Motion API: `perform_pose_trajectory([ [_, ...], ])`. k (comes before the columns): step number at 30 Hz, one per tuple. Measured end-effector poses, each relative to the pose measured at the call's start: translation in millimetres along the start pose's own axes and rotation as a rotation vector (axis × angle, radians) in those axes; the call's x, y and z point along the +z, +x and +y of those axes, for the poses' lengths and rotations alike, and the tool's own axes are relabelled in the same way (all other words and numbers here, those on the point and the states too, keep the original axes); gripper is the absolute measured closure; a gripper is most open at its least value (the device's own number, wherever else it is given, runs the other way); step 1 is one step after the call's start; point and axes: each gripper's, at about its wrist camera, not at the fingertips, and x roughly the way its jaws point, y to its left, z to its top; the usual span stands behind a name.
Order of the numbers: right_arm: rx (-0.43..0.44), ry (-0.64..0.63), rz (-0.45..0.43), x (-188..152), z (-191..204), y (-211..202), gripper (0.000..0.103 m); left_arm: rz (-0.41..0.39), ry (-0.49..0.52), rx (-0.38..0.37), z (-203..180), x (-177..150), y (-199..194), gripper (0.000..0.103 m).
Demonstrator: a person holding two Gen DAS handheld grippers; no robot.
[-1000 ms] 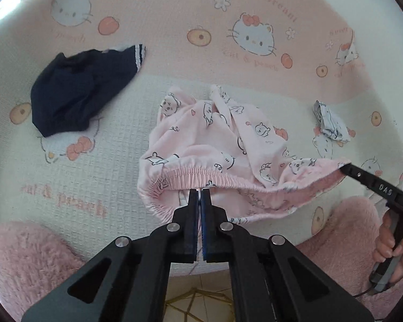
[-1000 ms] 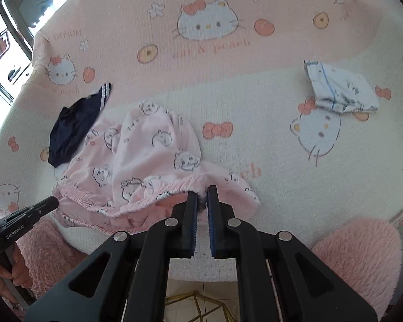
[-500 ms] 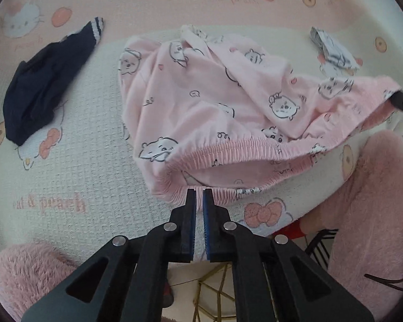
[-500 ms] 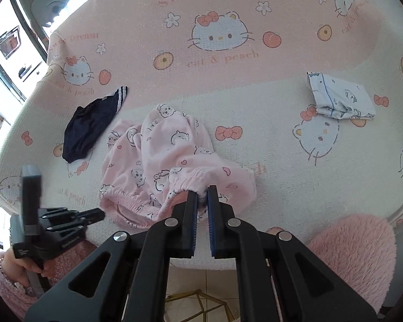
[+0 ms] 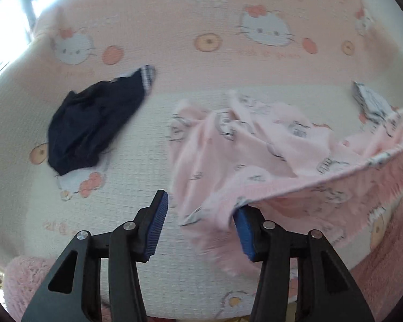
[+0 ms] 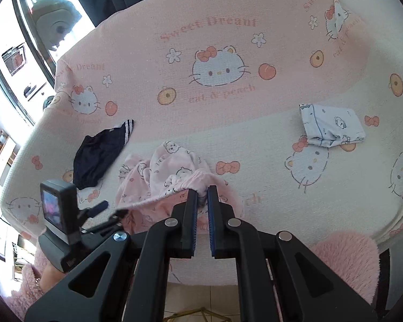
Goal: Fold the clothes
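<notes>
The left gripper [image 5: 200, 220] has its two fingers spread wide, and nothing is pinched between them; the pink shorts [image 5: 255, 161] only drape over the tip of one blue pad [image 5: 244, 230]. The right gripper [image 6: 201, 201] is nearly closed, and it pinches the stretchy waistband of the pink shorts [image 6: 164, 185] between its pads. The shorts hang from that grip and the rest lies bunched on the sofa cover [image 6: 255, 161]. The left view is blurry and shows the shorts up close, stretching off to the right edge. Only the right view shows the left gripper [image 6: 112, 209] from the side (with its little camera screen), and a window with a grey plush toy [image 6: 53, 24] behind the sofa. Both views show the dark blue shorts [image 5: 94, 118] lying apart on the left, and the folded white cloth [image 6: 330, 126] well off to the right. Half a second ago the left gripper was clamped shut on the waistband; now it has let go. The right gripper keeps its hold.
</notes>
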Motion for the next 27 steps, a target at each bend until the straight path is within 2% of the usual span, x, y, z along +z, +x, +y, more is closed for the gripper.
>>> perform_pose_trajectory([
  [2, -0.022, 0.000, -0.001, 0, -3, 1, 0.097, 0.056, -0.085, 0.003, 29, 3, 3, 0.067],
  [5, -0.096, -0.040, 0.026, -6, -3, 14, 0.097, 0.102, -0.176, -0.037, 59, 1, -3, 0.068],
  [10, 0.053, -0.061, 0.198, -29, 4, 52, 0.097, 0.111, -0.167, -0.110, 60, -6, -7, 0.071],
  [12, 0.064, -0.103, 0.239, -39, 17, 67, 0.096, 0.107, -0.164, -0.121, 55, -5, -6, 0.071],
  [16, 0.046, -0.141, 0.305, -54, 29, 101, 0.086, 0.120, -0.177, -0.152, 47, -5, -6, 0.071],
  [17, 0.020, -0.137, 0.310, -53, 26, 110, 0.083, 0.133, -0.181, -0.167, 46, -7, -4, 0.071],
  [19, -0.034, -0.129, 0.321, -52, 21, 126, 0.067, 0.168, -0.182, -0.182, 42, -13, 1, 0.069],
  [20, -0.060, -0.125, 0.326, -52, 18, 135, 0.066, 0.185, -0.184, -0.188, 40, -16, 4, 0.069],
  [23, -0.080, -0.133, 0.360, -51, 12, 162, 0.066, 0.232, -0.168, -0.187, 32, -26, 15, 0.065],
  [24, -0.081, -0.149, 0.366, -52, 11, 170, 0.070, 0.246, -0.155, -0.180, 29, -29, 19, 0.065],
  [25, -0.107, -0.151, 0.364, -53, 8, 173, 0.085, 0.252, -0.146, -0.160, 27, -31, 23, 0.065],
  [27, -0.158, -0.155, 0.361, -54, 3, 180, 0.096, 0.261, -0.193, -0.163, 37, -29, 32, 0.065],
])
